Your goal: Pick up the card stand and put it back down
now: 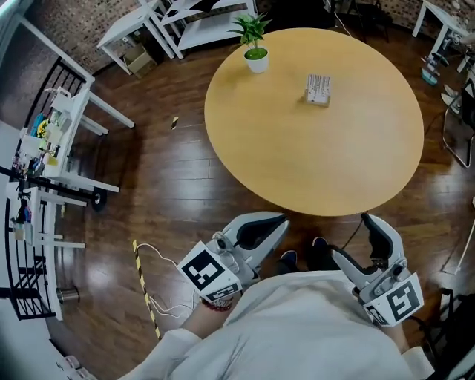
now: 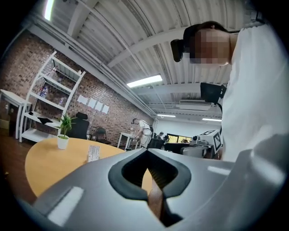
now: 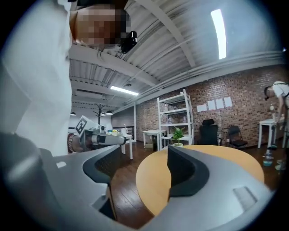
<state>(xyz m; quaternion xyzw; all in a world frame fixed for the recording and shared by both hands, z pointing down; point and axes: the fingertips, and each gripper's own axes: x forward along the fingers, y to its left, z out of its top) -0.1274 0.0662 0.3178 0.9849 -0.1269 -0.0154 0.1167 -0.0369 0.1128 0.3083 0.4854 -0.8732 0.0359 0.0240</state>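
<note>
The card stand (image 1: pixel 318 89), a small clear holder with white cards, stands upright on the far part of the round wooden table (image 1: pixel 297 163); it also shows small in the left gripper view (image 2: pixel 93 153). Both grippers are held low at the person's waist, short of the table's near edge and far from the stand. My left gripper (image 1: pixel 282 220) (image 2: pixel 146 151) is shut, its tips meeting with nothing between them. My right gripper (image 1: pixel 350 237) (image 3: pixel 140 158) is open and empty, with floor and table edge showing through the gap. The right gripper view does not show the stand.
A potted green plant (image 1: pixel 256 56) (image 2: pixel 63 135) (image 3: pixel 177 135) stands at the table's far left edge. White shelving (image 1: pixel 200 22) and cluttered white desks (image 1: pixel 59 133) line the far and left sides. A white cable and striped tape (image 1: pixel 145 286) lie on the wooden floor. A chair (image 1: pixel 460 126) stands at the right.
</note>
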